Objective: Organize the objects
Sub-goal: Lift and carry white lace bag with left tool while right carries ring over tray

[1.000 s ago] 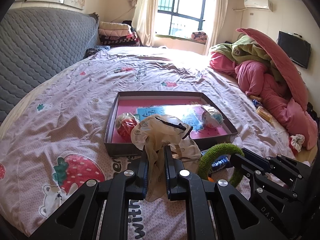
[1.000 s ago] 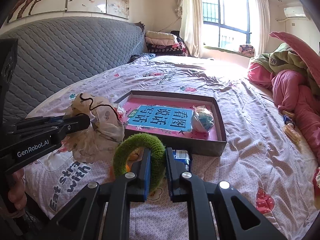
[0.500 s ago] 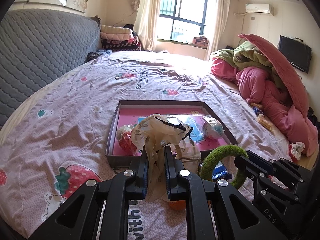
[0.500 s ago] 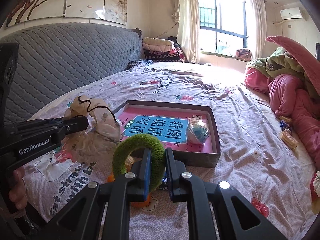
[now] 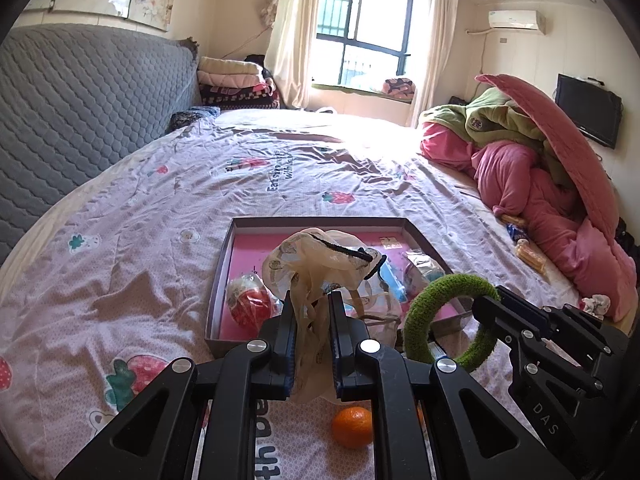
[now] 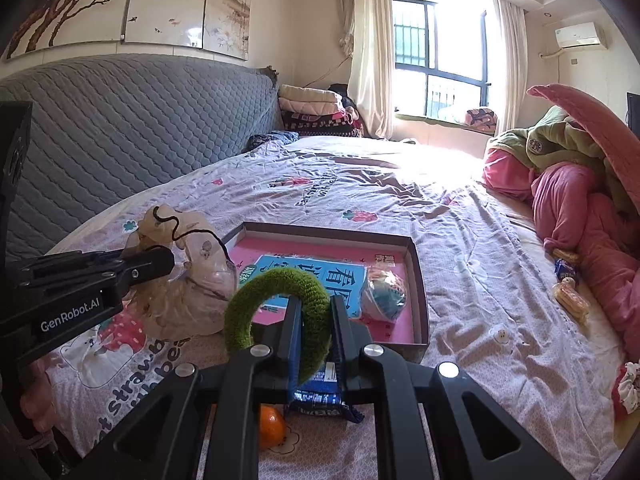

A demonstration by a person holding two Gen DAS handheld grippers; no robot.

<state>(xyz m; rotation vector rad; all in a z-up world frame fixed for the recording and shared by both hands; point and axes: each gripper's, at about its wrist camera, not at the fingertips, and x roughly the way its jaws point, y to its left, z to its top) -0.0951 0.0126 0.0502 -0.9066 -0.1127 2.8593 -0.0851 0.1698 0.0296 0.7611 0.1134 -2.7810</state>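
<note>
My left gripper (image 5: 313,300) is shut on a crumpled clear plastic bag (image 5: 320,264) with a black drawstring, held up over the bed; the bag also shows in the right wrist view (image 6: 188,280). My right gripper (image 6: 316,304) is shut on a fuzzy green ring (image 6: 276,300), seen in the left wrist view too (image 5: 448,320). Ahead lies a shallow box (image 6: 416,276) with a pink inside, holding a blue booklet (image 6: 320,276), a wrapped blue ball (image 6: 386,294) and a wrapped red ball (image 5: 248,308). An orange (image 5: 352,426) and a blue packet (image 6: 320,396) lie on the sheet below the grippers.
The bed has a pale strawberry-print sheet (image 5: 140,240). A grey quilted headboard (image 5: 80,100) runs along the left. Pink and green bedding (image 5: 540,168) is heaped at the right, with snack packets (image 6: 568,288) beside it. Folded blankets (image 5: 236,84) sit by the window.
Both grippers have risen and pulled back from the box with the bag and the ring still held. The orange and the blue packet on the sheet have come into view below them.
</note>
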